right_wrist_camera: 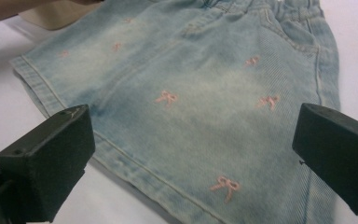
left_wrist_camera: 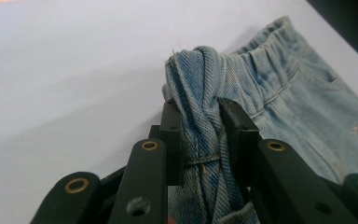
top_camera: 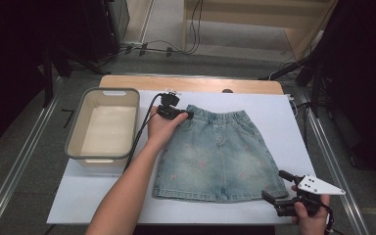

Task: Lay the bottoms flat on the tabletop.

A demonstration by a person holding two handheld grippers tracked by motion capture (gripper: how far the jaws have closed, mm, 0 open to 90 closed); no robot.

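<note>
A light denim skirt (top_camera: 219, 156) is laid flat on the white sheet (top_camera: 103, 193) that covers the table, waistband away from the person, hem toward the near edge. The left gripper (top_camera: 188, 115) is placed at the waistband's left corner. In the left gripper view, a bunched fold of the waistband (left_wrist_camera: 200, 121) is clamped between the two black jaws, and the pads are pressed against the cloth on both sides; the lower part of the fold is cut off by the bottom edge of that view. In the high view the jaw tips are partly covered by the left hand (top_camera: 160, 128).

The right gripper (top_camera: 274, 188) is held at the skirt's near right hem corner. Its jaws are spread wide apart, with the hem and pink bow embroidery (right_wrist_camera: 167, 98) seen between them; no contact with the cloth can be made out.

A beige plastic bin (top_camera: 76, 128) is set just beside the skirt's left side.
</note>
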